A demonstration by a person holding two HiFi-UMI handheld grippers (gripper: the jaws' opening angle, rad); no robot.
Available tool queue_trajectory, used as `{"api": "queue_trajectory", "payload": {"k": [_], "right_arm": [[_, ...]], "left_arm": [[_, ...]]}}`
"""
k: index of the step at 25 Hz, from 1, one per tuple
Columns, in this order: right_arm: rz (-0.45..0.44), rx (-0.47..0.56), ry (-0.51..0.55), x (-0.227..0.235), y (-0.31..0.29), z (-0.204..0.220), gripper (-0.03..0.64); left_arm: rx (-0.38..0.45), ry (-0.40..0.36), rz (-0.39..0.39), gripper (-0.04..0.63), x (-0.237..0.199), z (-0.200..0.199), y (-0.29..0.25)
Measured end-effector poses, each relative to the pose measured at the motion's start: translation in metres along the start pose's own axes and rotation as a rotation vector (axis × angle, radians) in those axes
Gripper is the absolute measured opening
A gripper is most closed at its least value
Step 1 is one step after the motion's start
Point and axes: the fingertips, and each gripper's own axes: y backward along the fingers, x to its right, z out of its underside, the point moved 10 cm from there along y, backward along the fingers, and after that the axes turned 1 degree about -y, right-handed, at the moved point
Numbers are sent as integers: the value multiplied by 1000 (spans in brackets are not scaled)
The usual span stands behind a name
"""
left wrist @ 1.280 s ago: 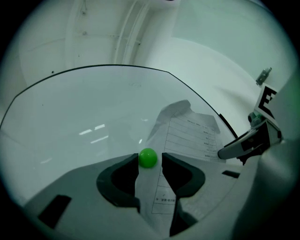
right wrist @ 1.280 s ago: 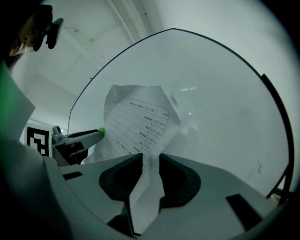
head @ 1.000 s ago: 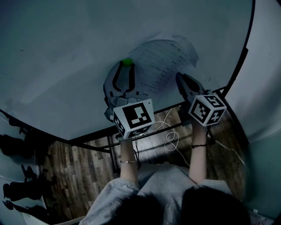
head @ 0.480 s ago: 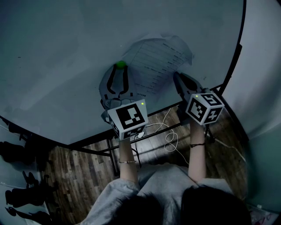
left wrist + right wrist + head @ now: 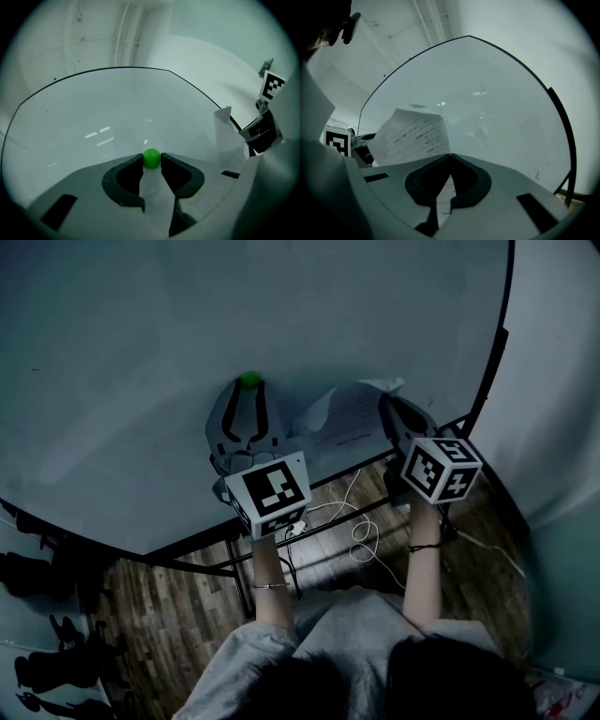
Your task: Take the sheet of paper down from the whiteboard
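The whiteboard (image 5: 141, 343) is filling the far part of the scene, and both hand-held grippers are pointing at its lower right area.

Left gripper (image 5: 249, 388): the jaws have just been closing, and they are now pinching a small green ball magnet (image 5: 151, 158) between their tips. Both tips are touching the ball, one on each side. The magnet is sitting against the board surface.

Right gripper (image 5: 450, 153): the jaws are pressed together on the sheet of paper (image 5: 410, 136). The tips are meeting in a point with the sheet passing between them (printed lines are showing through the opening behind the tips).

Sheet of paper: it is hanging between the two grippers, to the right of the magnet and apart from it. Its right edge is sitting in the right gripper. It is curling away from the board, not lying flat on it, and one corner is pointing up beside the right gripper. In the left gripper view it is standing off the board at the right.

Near side: the board's dark frame (image 5: 375, 474) is running below the grippers, and a white cable (image 5: 366, 535) is lying on the wooden floor (image 5: 169, 615).
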Motion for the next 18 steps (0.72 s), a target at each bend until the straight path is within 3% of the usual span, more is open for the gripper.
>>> {"api": "queue_trajectory", "payload": {"k": [8, 13, 18], "right_arm": [[-8, 13, -5, 0, 1, 0, 0], [-9, 22, 0, -3, 2, -1, 0], [-15, 28, 5, -3, 1, -1, 0]], "left_arm": [[-11, -6, 18, 126, 4, 1, 0], [1, 60, 47, 126, 1, 1, 3], [11, 66, 41, 126, -2, -3, 5]]}}
